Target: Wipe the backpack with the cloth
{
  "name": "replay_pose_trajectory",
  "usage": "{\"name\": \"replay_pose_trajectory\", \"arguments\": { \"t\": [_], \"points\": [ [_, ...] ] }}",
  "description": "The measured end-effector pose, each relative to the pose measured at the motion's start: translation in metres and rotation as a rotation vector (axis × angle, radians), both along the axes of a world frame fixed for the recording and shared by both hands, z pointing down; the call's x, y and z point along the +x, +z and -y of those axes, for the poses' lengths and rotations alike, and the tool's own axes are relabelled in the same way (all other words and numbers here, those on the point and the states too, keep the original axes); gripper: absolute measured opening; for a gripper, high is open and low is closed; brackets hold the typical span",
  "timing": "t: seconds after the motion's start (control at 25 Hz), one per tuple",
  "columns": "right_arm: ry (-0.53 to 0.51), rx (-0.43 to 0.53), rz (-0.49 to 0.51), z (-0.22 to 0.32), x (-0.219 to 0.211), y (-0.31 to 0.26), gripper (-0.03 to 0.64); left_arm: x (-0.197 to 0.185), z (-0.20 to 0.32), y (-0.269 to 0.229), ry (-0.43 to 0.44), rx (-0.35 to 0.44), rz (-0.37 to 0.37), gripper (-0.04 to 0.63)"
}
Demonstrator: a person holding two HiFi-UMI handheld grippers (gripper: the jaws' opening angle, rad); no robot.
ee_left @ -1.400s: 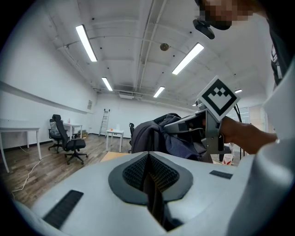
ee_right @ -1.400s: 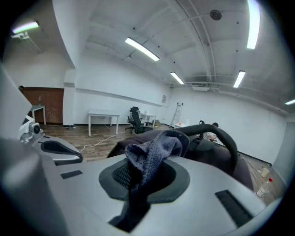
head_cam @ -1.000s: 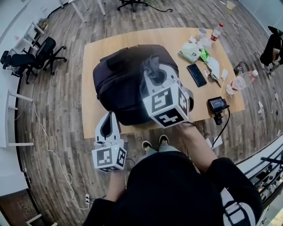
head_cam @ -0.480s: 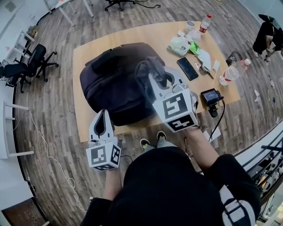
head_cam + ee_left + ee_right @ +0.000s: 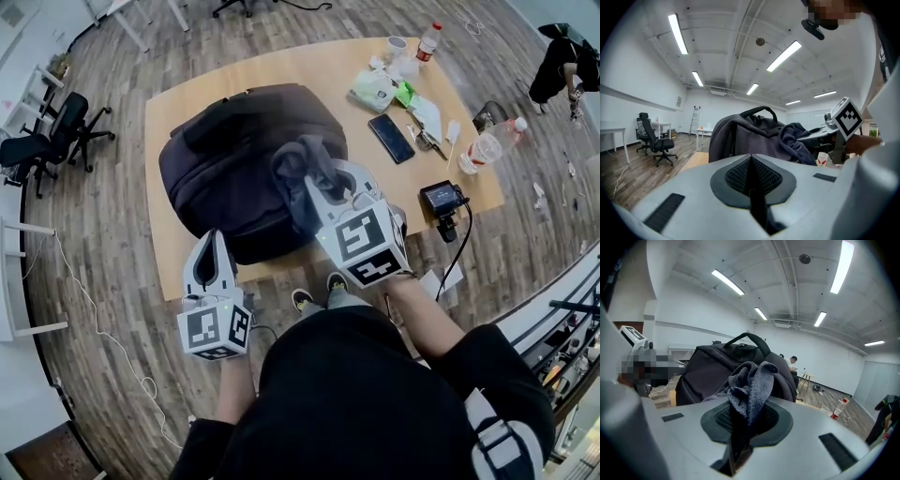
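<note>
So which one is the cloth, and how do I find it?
Find the big wooden table, then the large black backpack lying on it. At the backpack's near right side, the right gripper pinches the cloth in its fingers: a crumpled grey-blue rag, soft and paler than the smooth black bag.

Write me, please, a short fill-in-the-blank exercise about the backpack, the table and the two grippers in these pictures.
The right gripper is shut on a crumpled grey towelling ____.
The left gripper is shut and holds ____.
The large black fabric backpack lies on a light wooden ____.
In the head view, the flat black smartphone lies to the backpack's ____.
Missing words: cloth, nothing, table, right.
</note>
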State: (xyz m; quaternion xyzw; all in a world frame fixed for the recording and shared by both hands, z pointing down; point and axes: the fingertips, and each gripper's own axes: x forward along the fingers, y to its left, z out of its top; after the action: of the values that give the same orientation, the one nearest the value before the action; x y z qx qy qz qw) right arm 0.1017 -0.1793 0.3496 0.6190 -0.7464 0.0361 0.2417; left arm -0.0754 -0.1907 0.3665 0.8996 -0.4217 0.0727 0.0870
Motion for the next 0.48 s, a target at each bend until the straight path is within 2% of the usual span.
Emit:
{"name": "replay_pose_trajectory", "arguments": {
  "t": [0.16,0.32,0.48],
  "points": [
    [-0.036,-0.032,0.020,0.002,-0.016,0.007,0.051,-0.002,0.001,0.001,-0.006,0.003,-0.006,0.017],
    [-0.101,-0.071,0.082,0.009,-0.044,0.014,0.051,-0.002,0.000,0.005,-0.005,0.002,-0.008,0.017],
    [-0.154,-0.114,0.136,0.019,-0.071,0.020,0.049,-0.015,0.002,0.009,-0.041,-0.013,-0.005,0.017]
  ]
}}
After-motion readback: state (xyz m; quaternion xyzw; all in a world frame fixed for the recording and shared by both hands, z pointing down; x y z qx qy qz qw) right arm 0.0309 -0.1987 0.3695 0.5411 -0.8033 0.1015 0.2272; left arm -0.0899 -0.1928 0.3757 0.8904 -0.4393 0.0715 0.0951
